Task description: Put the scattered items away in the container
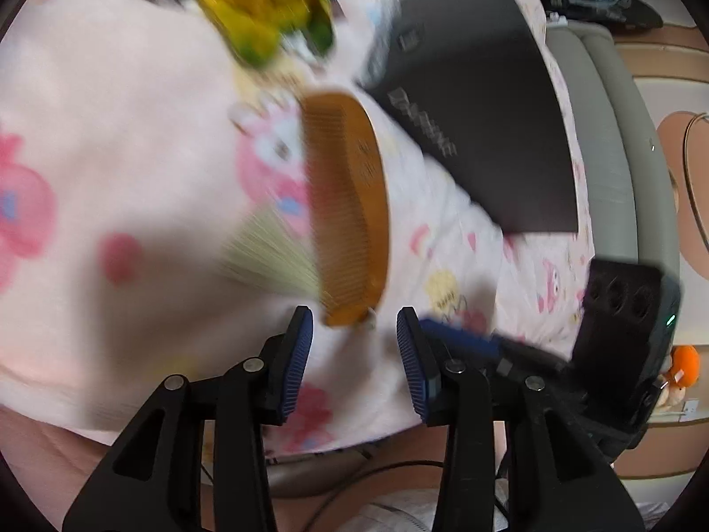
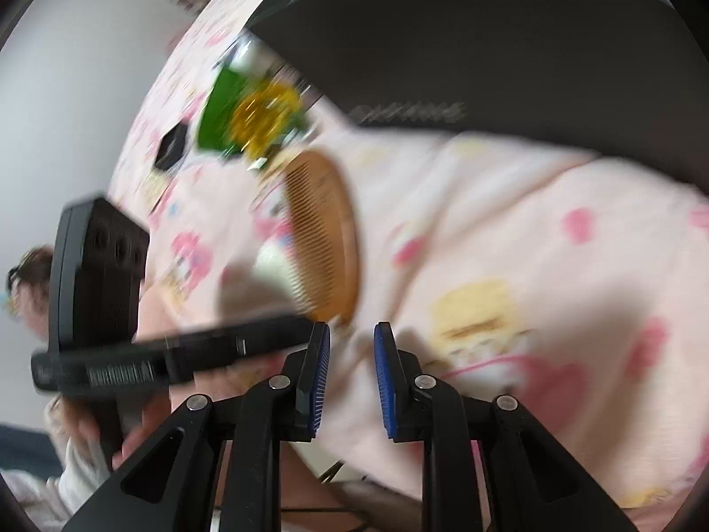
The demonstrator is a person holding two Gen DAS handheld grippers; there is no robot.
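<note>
Just ahead of L claw point(image 1: 354, 328), comb point(image 1: 348, 204), untouched

White lettering on the black box point(image 1: 478, 102) is blurred, unreadable.

A bed covered in a pale pink sheet point(image 1: 111, 142) printed with cartoon figures carries the scattered things. A wooden comb point(image 1: 350, 204) lies near the middle, a pale brush point(image 1: 270, 257) of bristles touching its toothed side. A blurred green and yellow item point(image 1: 261, 4) lies beyond it; a black box point(image 1: 478, 102) lies to the right. In the right wrist view a small black object point(image 2: 170, 148) rests beside the green item.
</note>
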